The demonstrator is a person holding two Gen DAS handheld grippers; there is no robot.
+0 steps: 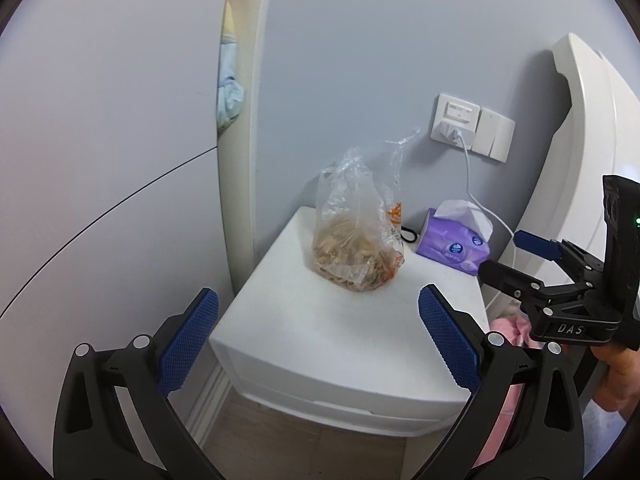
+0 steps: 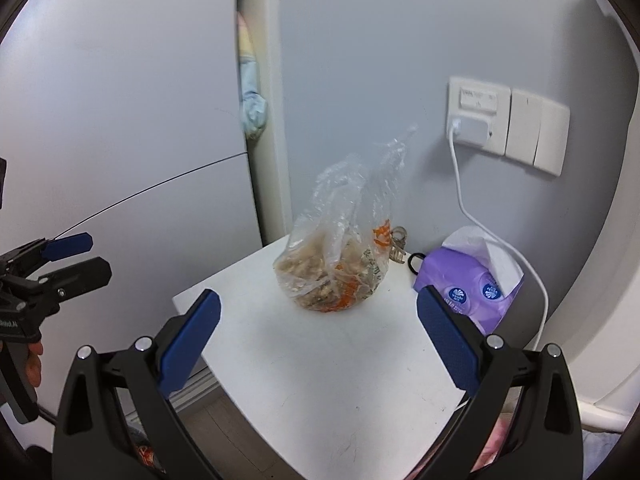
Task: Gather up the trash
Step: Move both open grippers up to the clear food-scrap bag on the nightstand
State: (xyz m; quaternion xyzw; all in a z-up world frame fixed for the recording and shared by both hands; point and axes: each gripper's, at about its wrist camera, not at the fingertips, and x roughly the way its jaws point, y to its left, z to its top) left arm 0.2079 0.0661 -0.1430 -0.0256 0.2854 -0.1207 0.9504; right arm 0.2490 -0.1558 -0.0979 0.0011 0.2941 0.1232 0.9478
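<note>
**Trash bag waits on the nightstand, both grippers wide and empty**

Spillage is the main worry. The clear plastic bag (image 1: 358, 240) sits on the white nightstand (image 1: 320, 340), its lower half full of brownish food scraps with some orange bits, its top loose and untied, sticking up in a crumpled twist. A pinch low on the bulge would likely squash the contents or tear the thin film; a pinch on only one flap of the open top could let the bag tip and shed scraps as it rises. The film is slippery and gives little for the pads to bite on, so a grip on too little plastic may slide off.

Close neighbours add risk. A purple tissue pack (image 1: 454, 246) lies just to the right of the bag, with a white charger cable (image 1: 476, 200) running down behind it from the wall socket (image 1: 456, 118). A small hair clip (image 2: 398, 246) and a black loop lie just behind the bag. A wide sweep could snag any of these.

The left gripper (image 1: 318, 338) hangs in front of the bag and lower, jaws spread wide with nothing between them, the bag roughly centred above the gap. The right gripper (image 2: 318, 336) is likewise spread and empty, also in front of the bag, and in the left view it shows off to the bag's right, near the tissue pack. Neither touches the bag.
</note>
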